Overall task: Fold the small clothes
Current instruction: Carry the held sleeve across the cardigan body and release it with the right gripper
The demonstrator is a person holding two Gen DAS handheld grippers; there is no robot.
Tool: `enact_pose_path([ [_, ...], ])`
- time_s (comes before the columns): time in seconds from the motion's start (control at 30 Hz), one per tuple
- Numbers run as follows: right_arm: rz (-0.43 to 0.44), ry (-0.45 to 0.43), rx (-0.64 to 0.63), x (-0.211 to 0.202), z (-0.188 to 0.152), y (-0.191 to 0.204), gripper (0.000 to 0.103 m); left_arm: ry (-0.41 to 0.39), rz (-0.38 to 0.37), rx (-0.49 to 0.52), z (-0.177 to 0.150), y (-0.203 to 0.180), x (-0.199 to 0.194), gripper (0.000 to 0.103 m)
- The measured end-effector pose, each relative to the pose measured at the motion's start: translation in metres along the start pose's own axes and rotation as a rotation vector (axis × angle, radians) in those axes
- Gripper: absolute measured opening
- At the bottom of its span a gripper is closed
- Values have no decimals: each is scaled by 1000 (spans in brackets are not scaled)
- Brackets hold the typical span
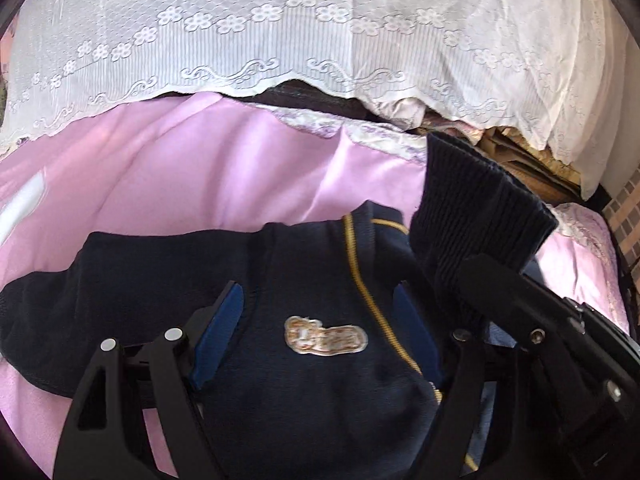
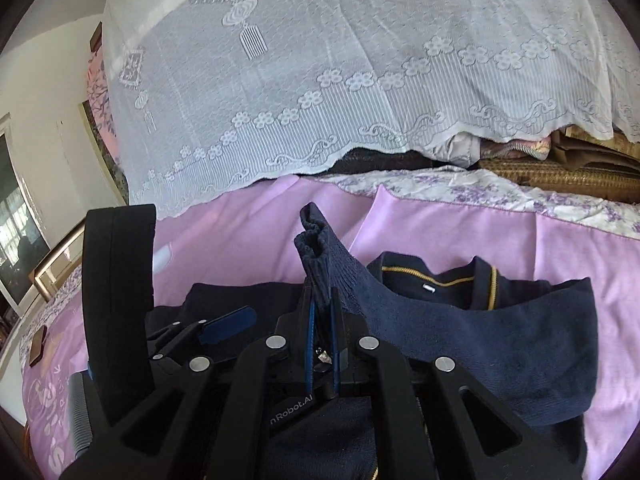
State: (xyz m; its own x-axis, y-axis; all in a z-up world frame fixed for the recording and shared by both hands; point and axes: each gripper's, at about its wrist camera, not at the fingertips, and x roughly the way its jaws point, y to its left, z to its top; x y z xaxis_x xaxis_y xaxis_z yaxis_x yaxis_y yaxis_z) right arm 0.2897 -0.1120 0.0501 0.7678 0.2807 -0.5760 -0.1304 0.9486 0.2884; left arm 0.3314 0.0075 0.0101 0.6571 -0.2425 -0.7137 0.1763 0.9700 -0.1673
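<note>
While lying rumpled, navy sweater [image 1: 304, 292] shows gold piping [image 1: 372, 300]

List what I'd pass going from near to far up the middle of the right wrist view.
right gripper shut on the ribbed cuff → pink bedsheet → white lace cover.

sweater [image 1: 320, 280] – navy, yellow piping, pale chest patch | bedsheet [image 1: 180, 184] – pink-lilac, floral border | lace cloth [image 1: 280, 20] – white, flower pattern | fingers [image 1: 224, 320] blue pads, black frame
</note>
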Motion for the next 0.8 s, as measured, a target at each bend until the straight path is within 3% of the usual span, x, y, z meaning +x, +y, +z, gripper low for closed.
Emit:
enact_pose_path([
  [0.17,50,104,56,29,-16,-9,15,97,84,-71,-13,30,30,76],
  [0.23,82,84,57,20,-16,-12,23,108,58,-120,-13,40,30,76],
  [0.4,35,-8,-40,-30,-13,-31,26,17,51,-219,-11,62,-5,76],
  [0.5,-3,-21,11,-46,-14,-73,26,-85,46,-278,-7,66,-37,82],
  [0.57,-34,-18,65,-48,-17,-106,26,-110,-29,-235,-6,51,-49,92],
  [0.7,14,28,265,-38,-32,-177,26,36,-173,-52,-11,-8,-14,95],
  [0.77,-2,81,355,-25,-46,-205,26,103,-112,25,-23,-29,17,95],
  [0.8,-15,108,401,-19,-53,-219,20,136,-56,48,-29,-32,33,95],
])
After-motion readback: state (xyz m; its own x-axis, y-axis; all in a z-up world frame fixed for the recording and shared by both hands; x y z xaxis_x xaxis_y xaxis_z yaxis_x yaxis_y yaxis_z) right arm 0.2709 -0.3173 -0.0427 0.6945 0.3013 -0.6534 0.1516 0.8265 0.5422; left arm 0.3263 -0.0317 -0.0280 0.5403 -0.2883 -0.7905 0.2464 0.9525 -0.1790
